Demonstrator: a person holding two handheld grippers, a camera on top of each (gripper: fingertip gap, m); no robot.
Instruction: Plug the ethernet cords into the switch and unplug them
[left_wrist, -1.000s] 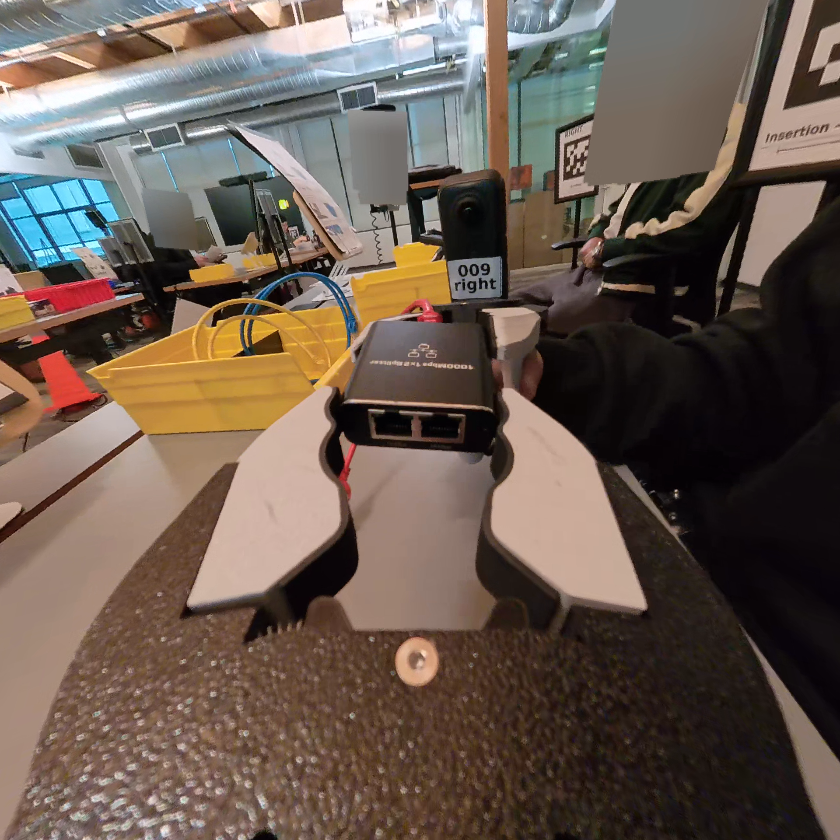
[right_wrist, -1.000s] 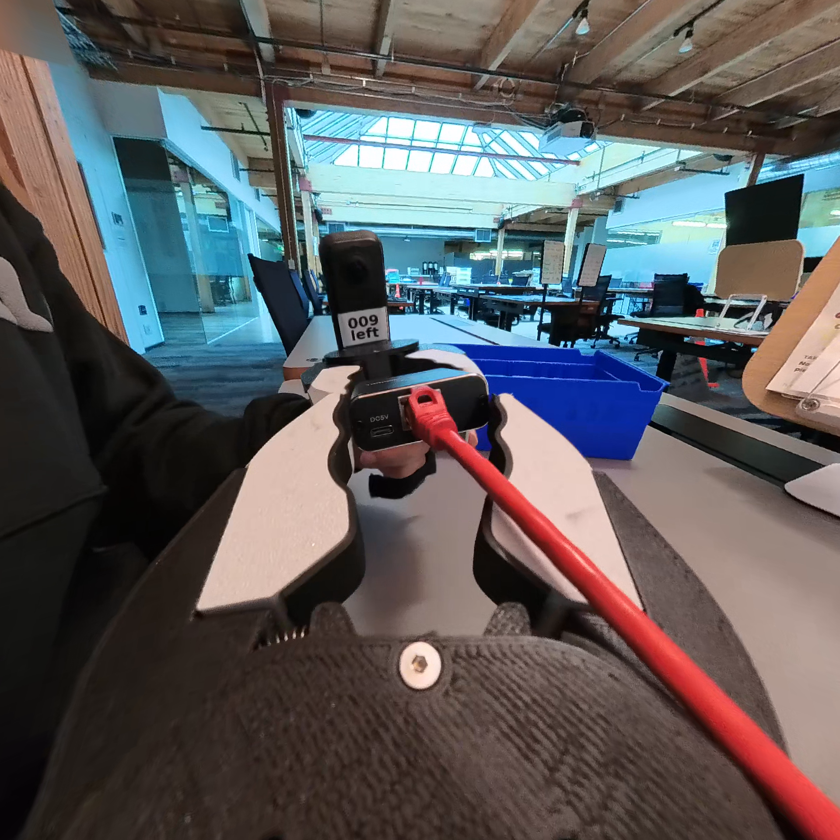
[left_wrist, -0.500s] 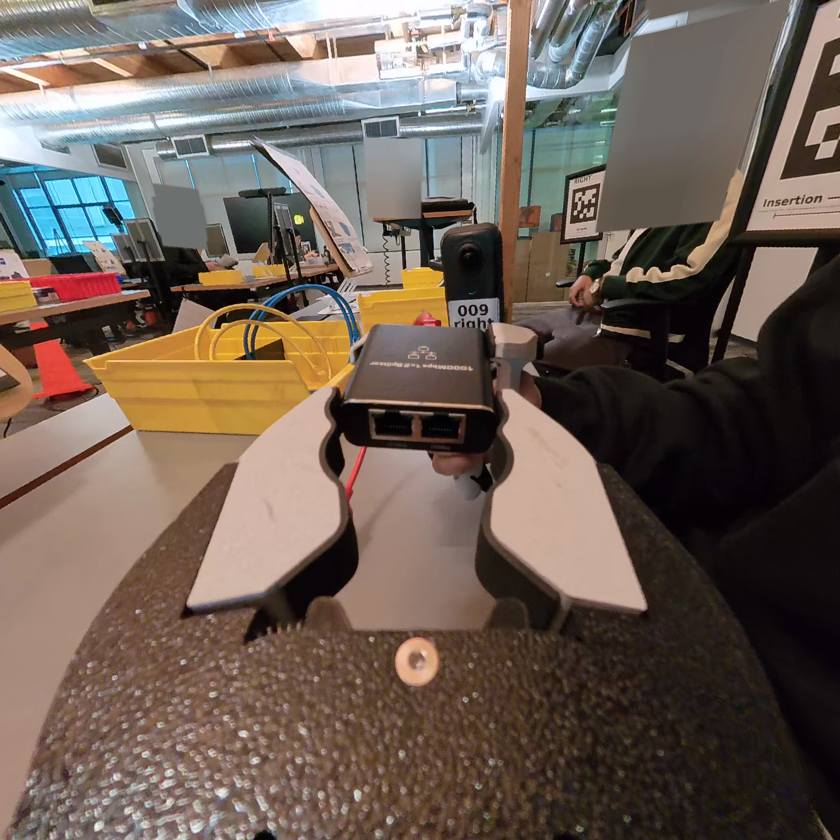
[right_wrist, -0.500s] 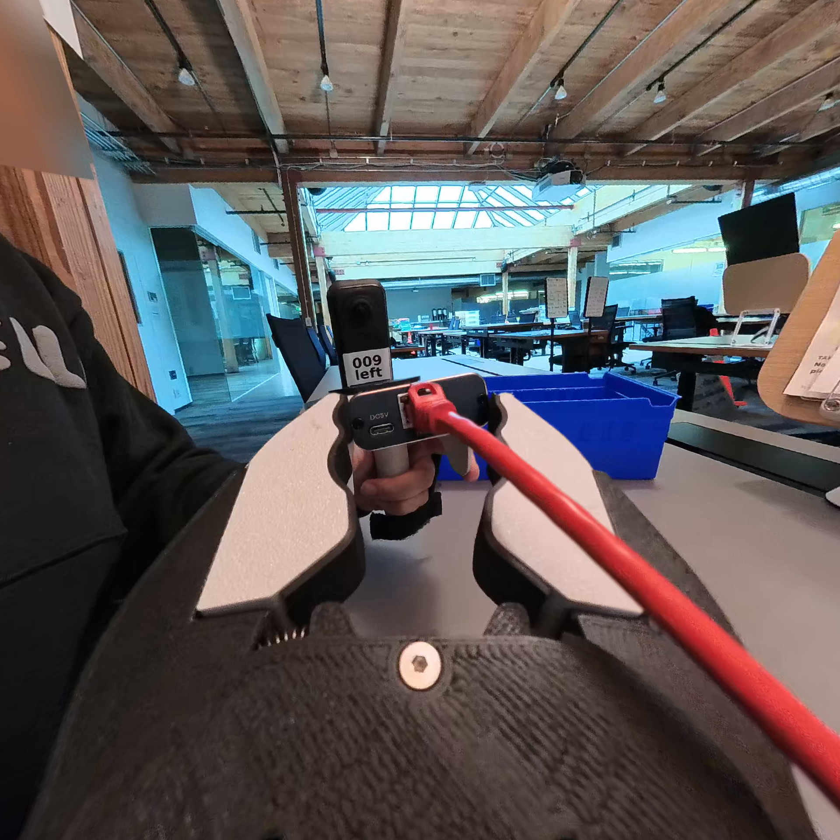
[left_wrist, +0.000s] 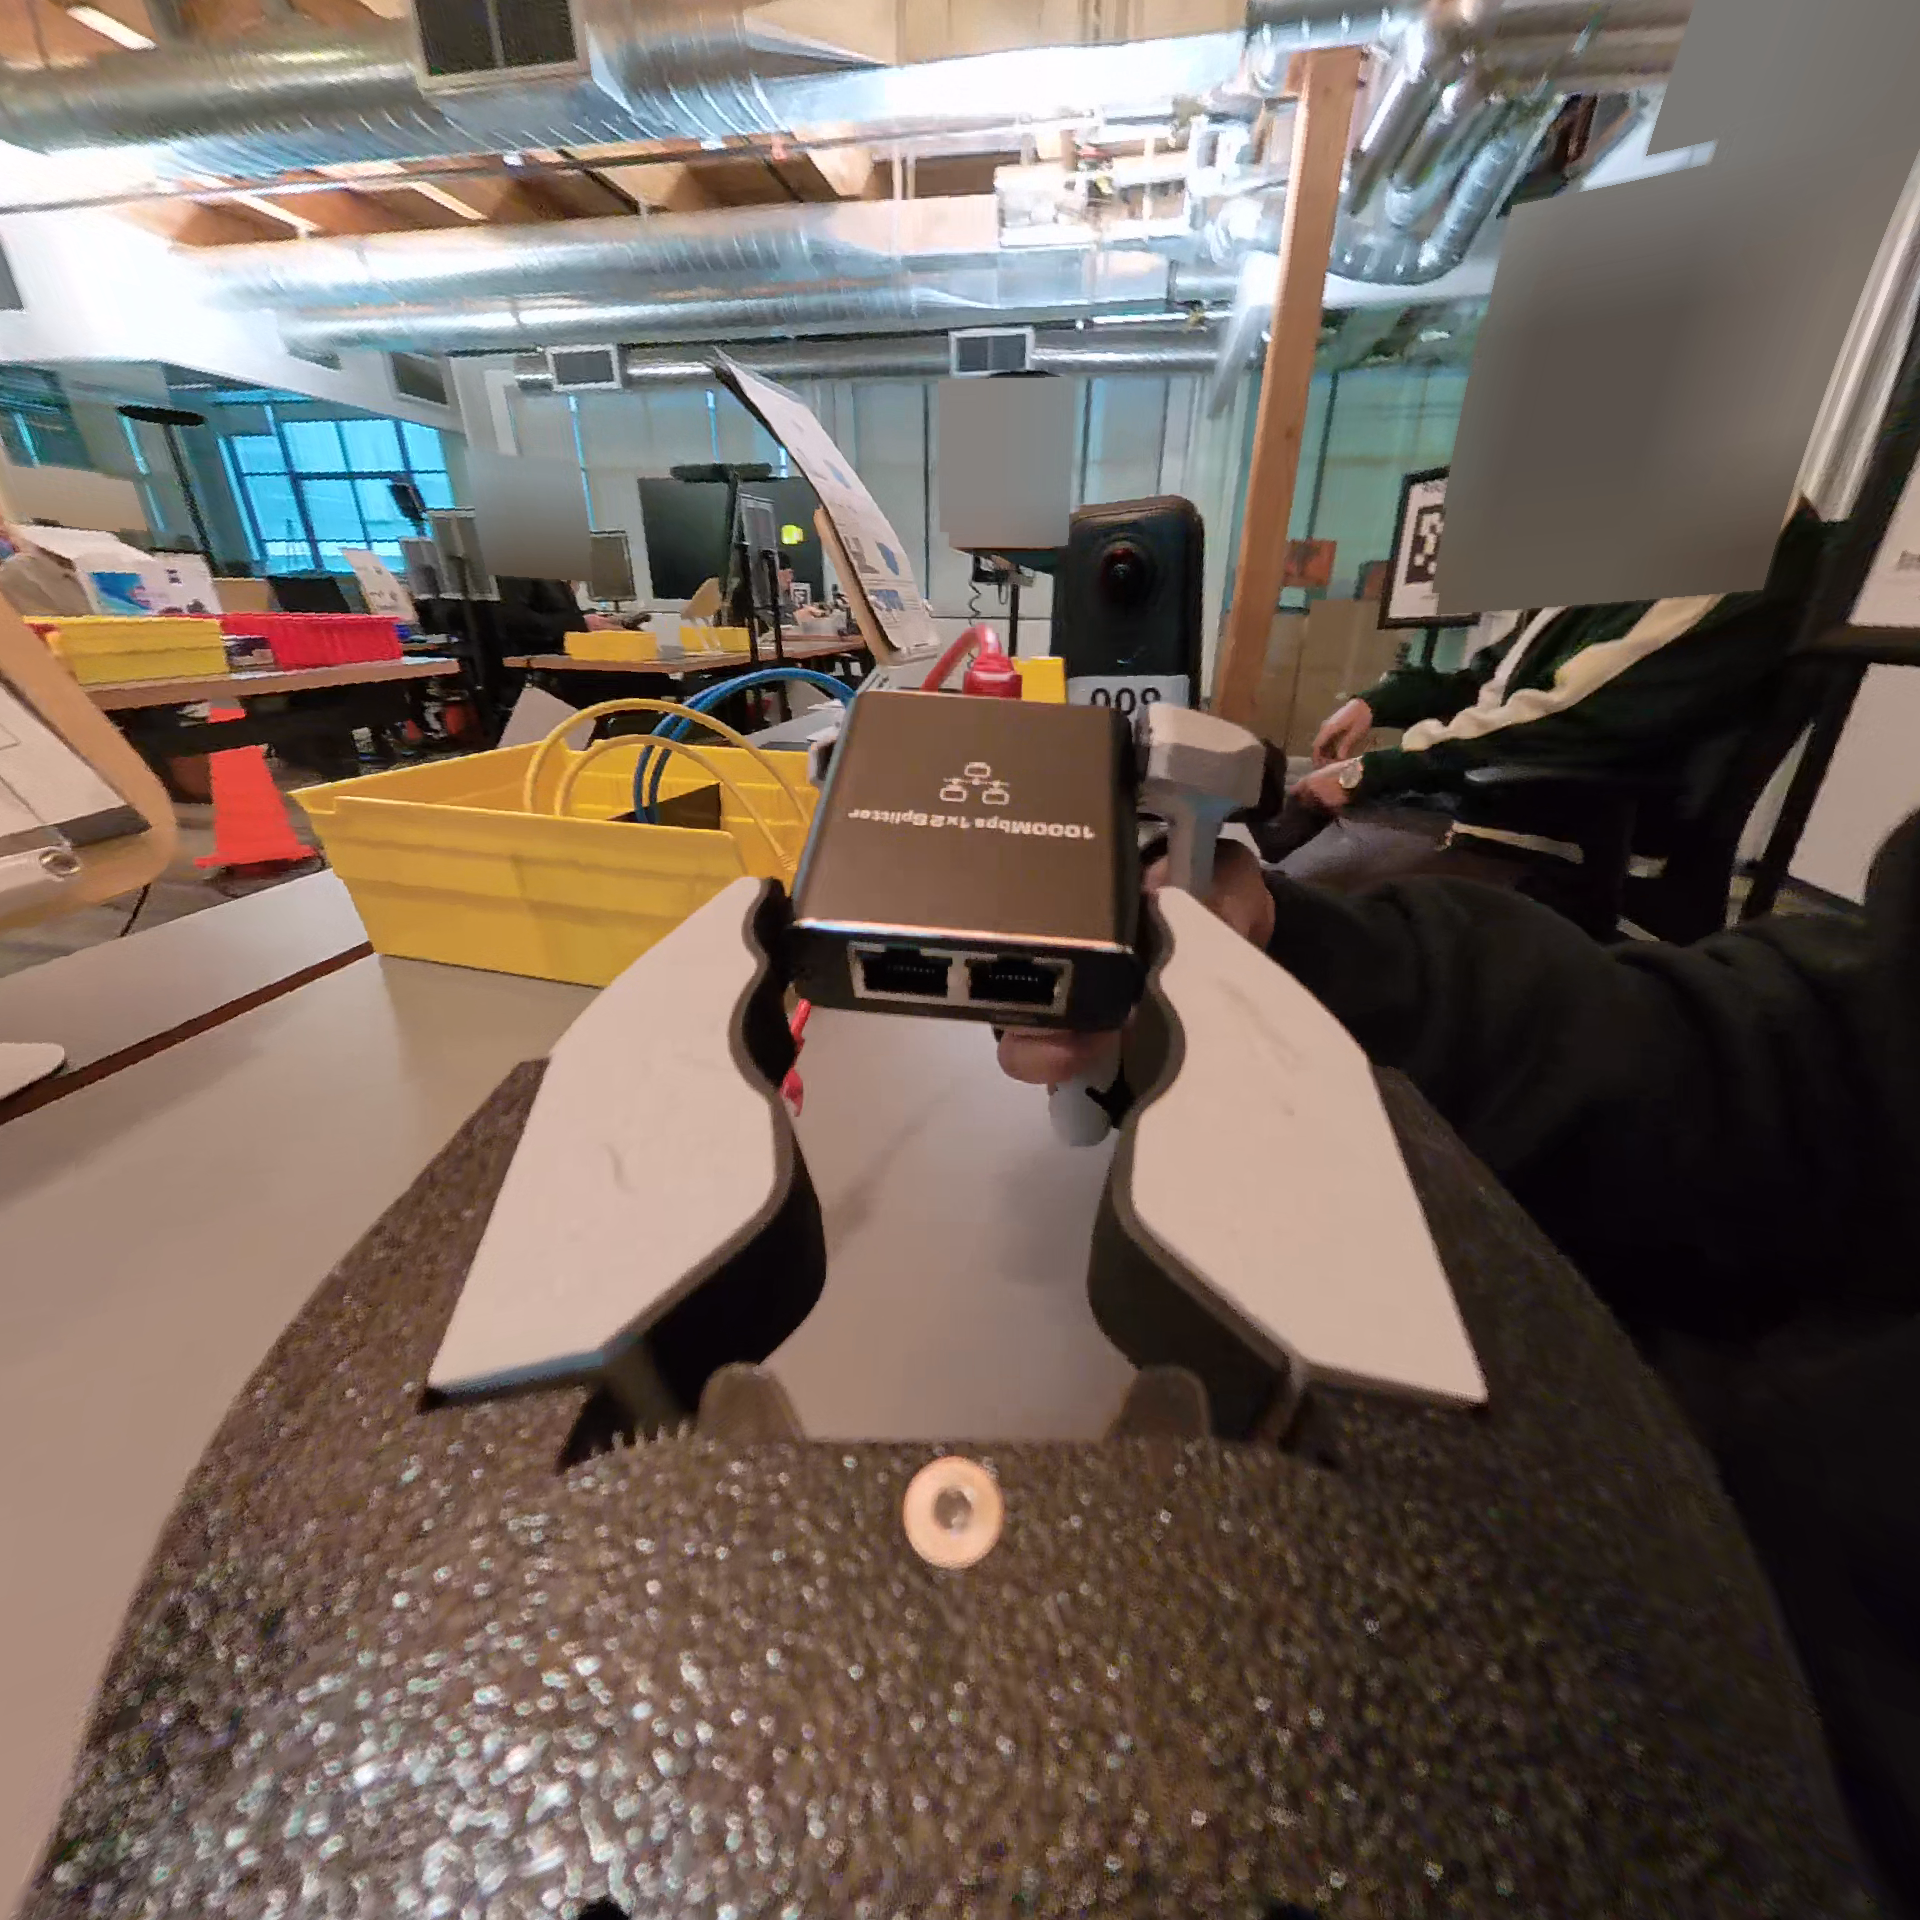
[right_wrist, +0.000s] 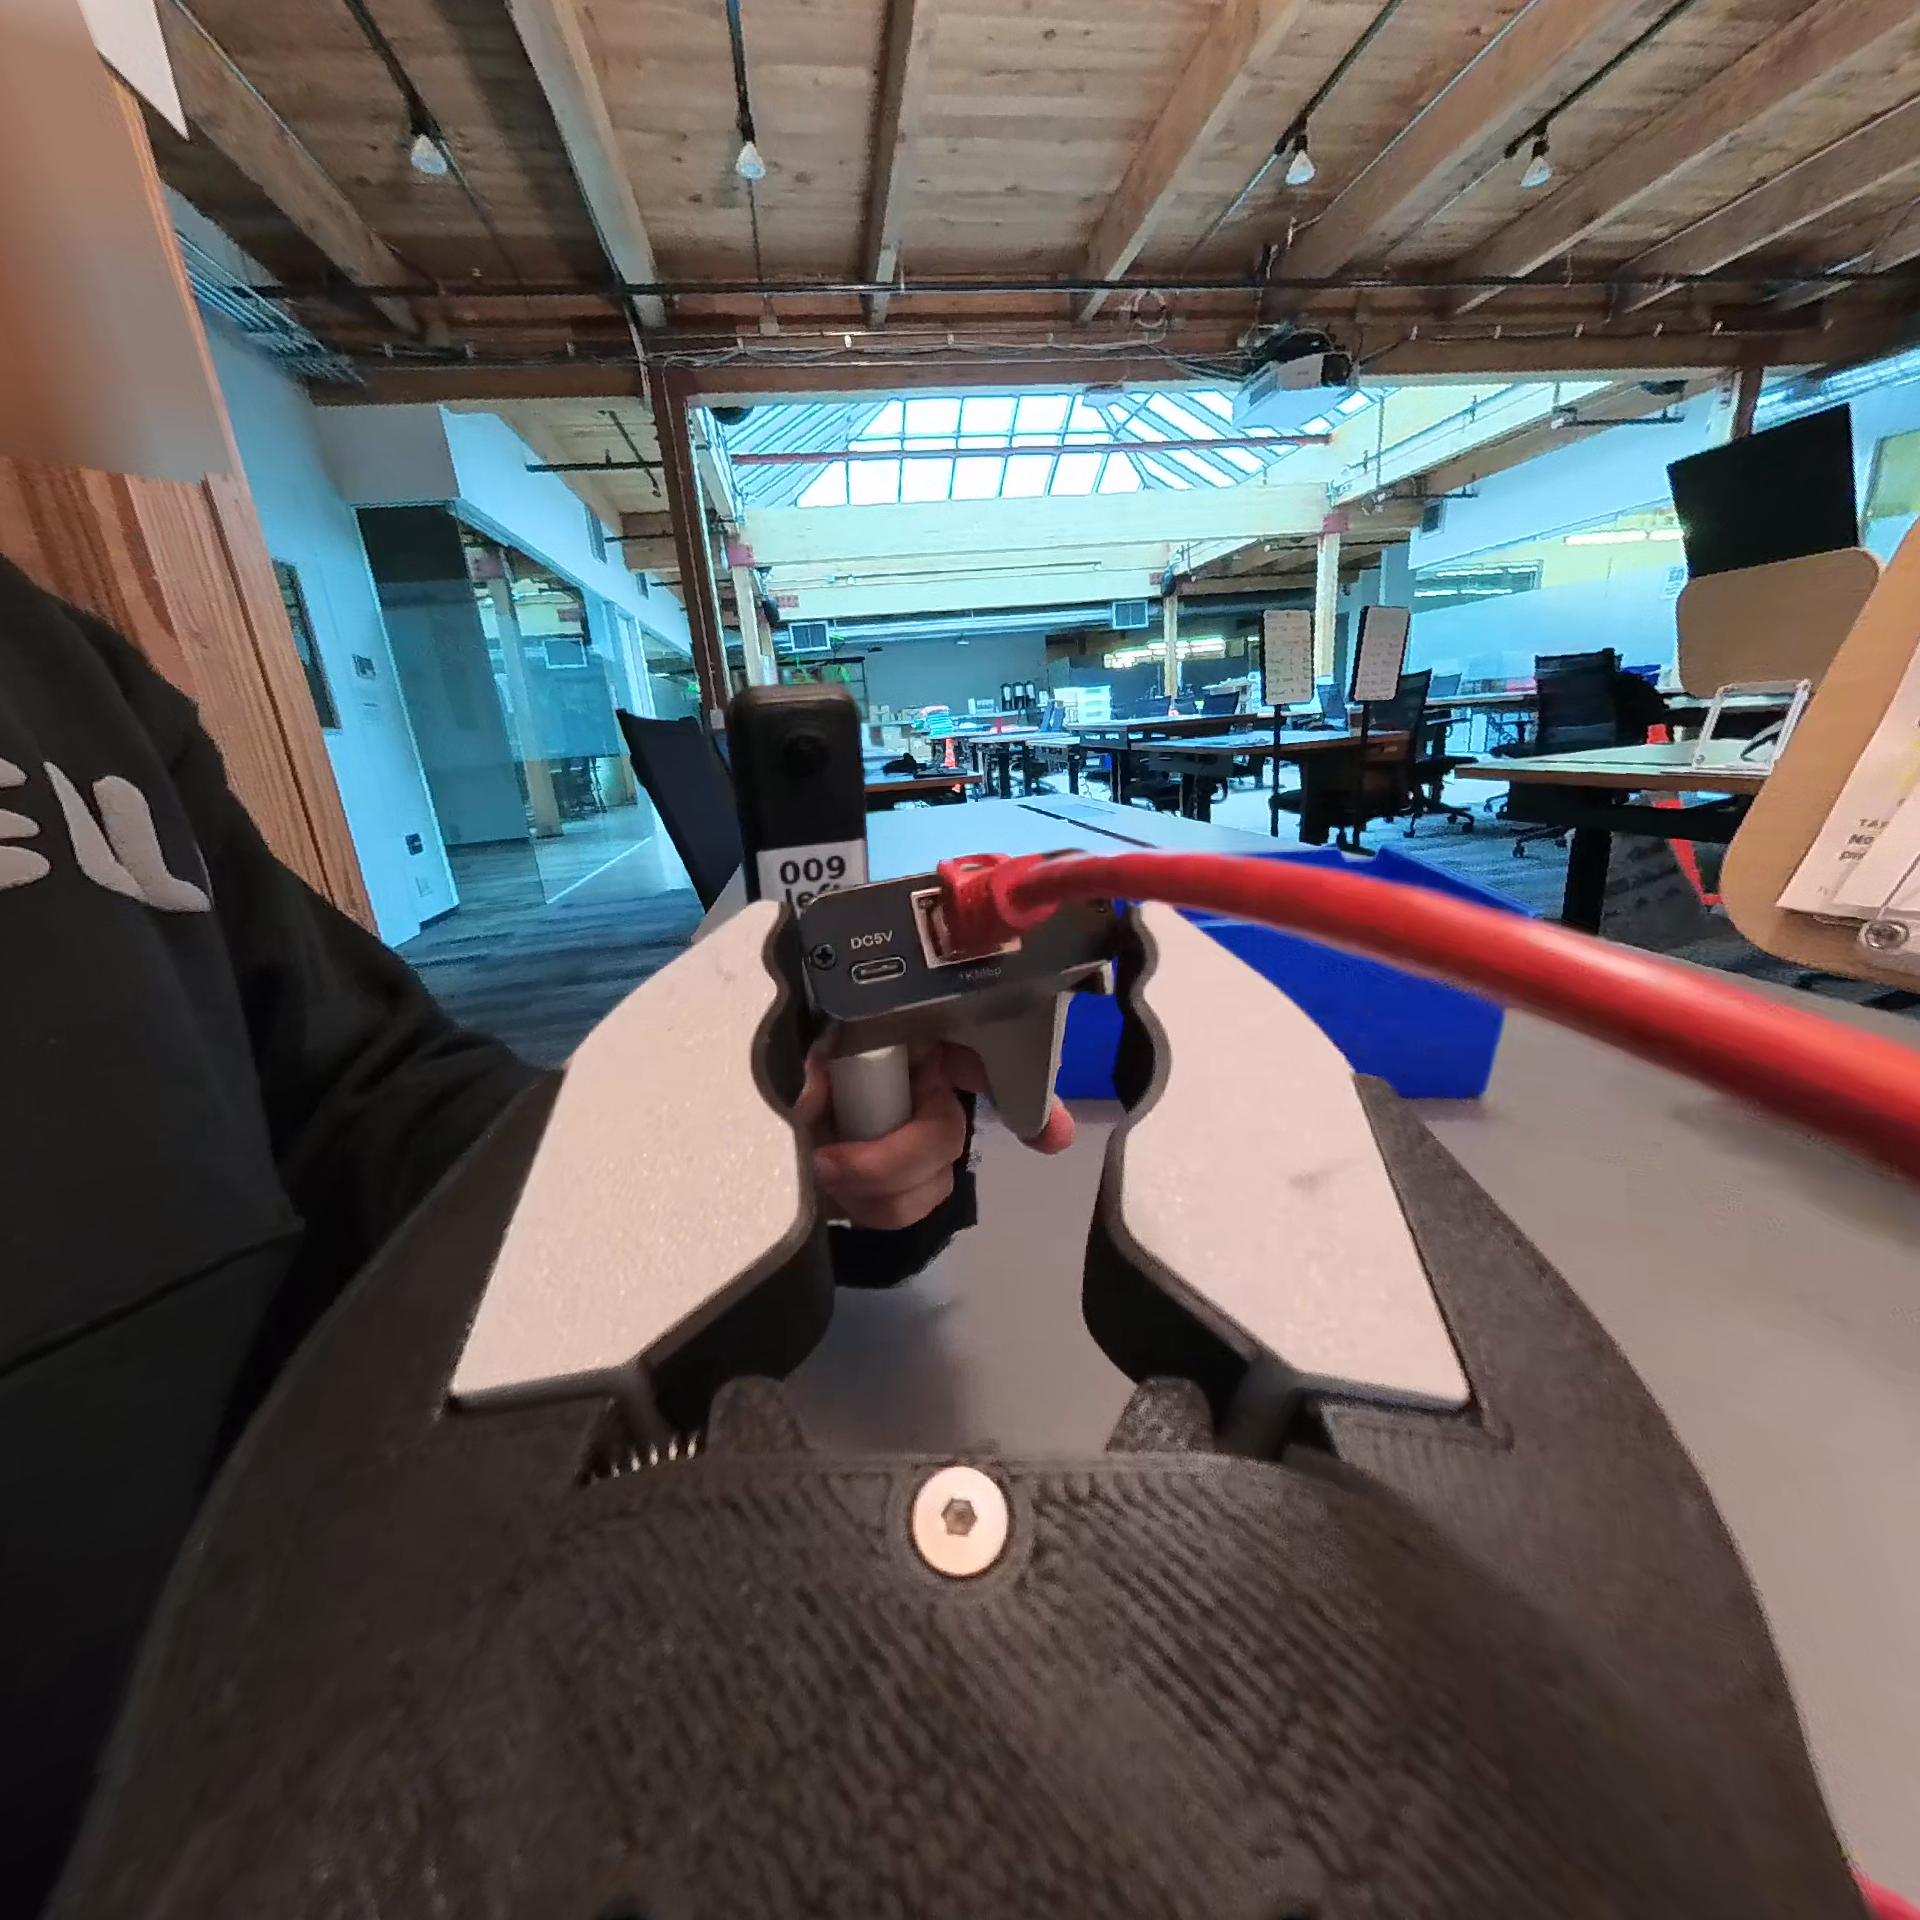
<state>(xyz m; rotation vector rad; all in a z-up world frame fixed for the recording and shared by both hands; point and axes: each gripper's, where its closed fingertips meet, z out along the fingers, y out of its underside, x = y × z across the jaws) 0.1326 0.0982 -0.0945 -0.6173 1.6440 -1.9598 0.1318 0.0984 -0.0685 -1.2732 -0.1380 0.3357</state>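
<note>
A black switch (left_wrist: 977, 821) is held in the air between both grippers, which face each other. My left gripper (left_wrist: 961, 940) is shut on the end with two empty ports (left_wrist: 961, 977). My right gripper (right_wrist: 956, 961) is shut on the other end of the switch (right_wrist: 883, 956). A red ethernet cord (right_wrist: 1455, 956) is plugged into that end by its red plug (right_wrist: 971, 904) and runs off to the right. In the left wrist view the red plug (left_wrist: 987, 670) shows above the switch's far end.
A yellow bin (left_wrist: 520, 873) holding yellow and blue cords (left_wrist: 727, 707) stands on the grey table (left_wrist: 208, 1195). A blue bin (right_wrist: 1351, 997) stands behind the switch in the right wrist view. A person (left_wrist: 1558, 727) sits beyond. A wooden stand with papers (right_wrist: 1849, 831) is at far right.
Both grippers have lifted and tilted with the switch still between them. The red cord has swung up from across my right finger and now runs out to the right.
</note>
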